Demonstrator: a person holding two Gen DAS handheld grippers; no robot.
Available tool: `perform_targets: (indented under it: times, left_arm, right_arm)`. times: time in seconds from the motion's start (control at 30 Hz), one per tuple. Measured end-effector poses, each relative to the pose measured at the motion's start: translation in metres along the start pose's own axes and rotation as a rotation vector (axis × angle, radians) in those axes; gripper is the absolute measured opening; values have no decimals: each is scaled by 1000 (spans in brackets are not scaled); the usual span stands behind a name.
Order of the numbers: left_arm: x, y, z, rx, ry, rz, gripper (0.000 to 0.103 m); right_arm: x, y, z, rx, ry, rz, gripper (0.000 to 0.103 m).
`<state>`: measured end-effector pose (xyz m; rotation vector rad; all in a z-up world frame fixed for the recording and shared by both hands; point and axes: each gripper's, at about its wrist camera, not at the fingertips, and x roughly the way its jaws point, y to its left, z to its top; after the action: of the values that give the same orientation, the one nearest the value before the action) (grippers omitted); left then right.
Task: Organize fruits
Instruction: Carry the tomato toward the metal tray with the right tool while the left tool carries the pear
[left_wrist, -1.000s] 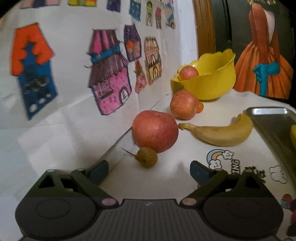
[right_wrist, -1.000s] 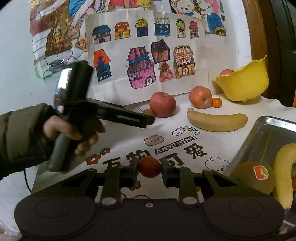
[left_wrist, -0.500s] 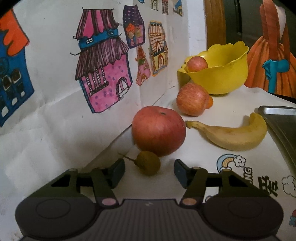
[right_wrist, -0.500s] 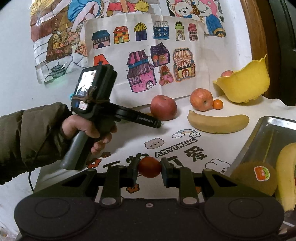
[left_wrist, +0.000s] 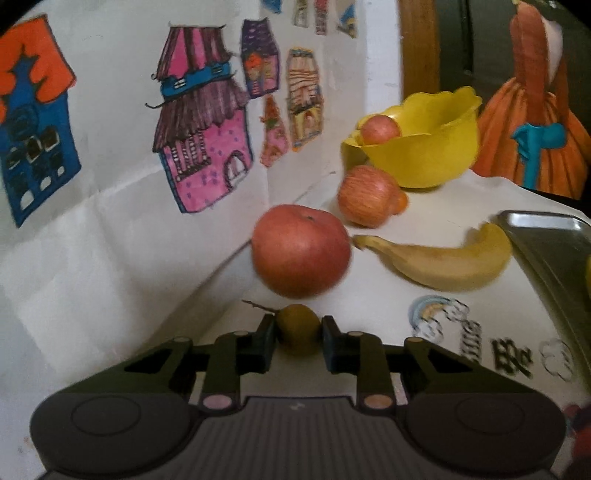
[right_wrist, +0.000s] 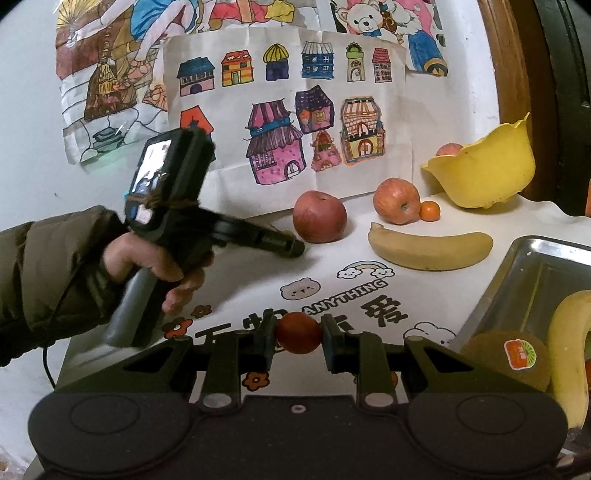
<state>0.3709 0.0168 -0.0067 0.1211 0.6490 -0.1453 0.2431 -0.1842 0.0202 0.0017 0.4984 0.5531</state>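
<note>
Partly hidden between left gripper (left_wrist: 297, 334) jaws: small brownish-green stemmed fruit (left_wrist: 297, 328), clamped, near worktop (left_wrist: 369, 314) back edge. Right gripper (right_wrist: 298, 334) jaws clamped on small red-orange fruit (right_wrist: 298, 332), kind unclear.

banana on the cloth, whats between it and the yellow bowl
The striped apple and small orange lie between banana and yellow bowl, clearest in the right wrist view.

Obstacles ahead of left gripper (left_wrist: 297, 334): red apple (left_wrist: 301, 251) just beyond, paper-covered wall (left_wrist: 110, 229) close on its left. Banana (left_wrist: 439, 258) and metal tray (left_wrist: 546, 240) block the right. Open cloth (right_wrist: 332, 269) lies between the two grippers.
</note>
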Motion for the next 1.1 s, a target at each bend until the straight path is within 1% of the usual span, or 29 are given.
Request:
perform_targets:
  times: [0.1,0.23,0.4,0.57,0.8,0.97,1.1]
  left_arm:
    - [-14,-8,-9,35,0,-36,29]
    - [-24,-17,-15,65,-1,-52,29]
    - [-32,-15,-20,31,1,-83,29]
    - [-55,-28,-30,48,-17,-142,29]
    - [-84,-66,-28,91,-53,-240,29]
    - [-90,-101,-24,102,-87,-312,29]
    - [-84,-128,-12,94,-112,-356,29]
  right_arm:
    - [-2,1,0,4,-1,-2,28]
    - [-7,2,-1,9,0,-6,28]
    - [-14,2,-3,5,-5,-13,28]
    - [-26,-1,-7,7,-16,-33,28]
    - [-60,-13,-19,19,-54,-91,28]
    - [-89,-33,-29,37,-84,-162,28]
    - [-110,-55,-34,58,-118,-227,28]
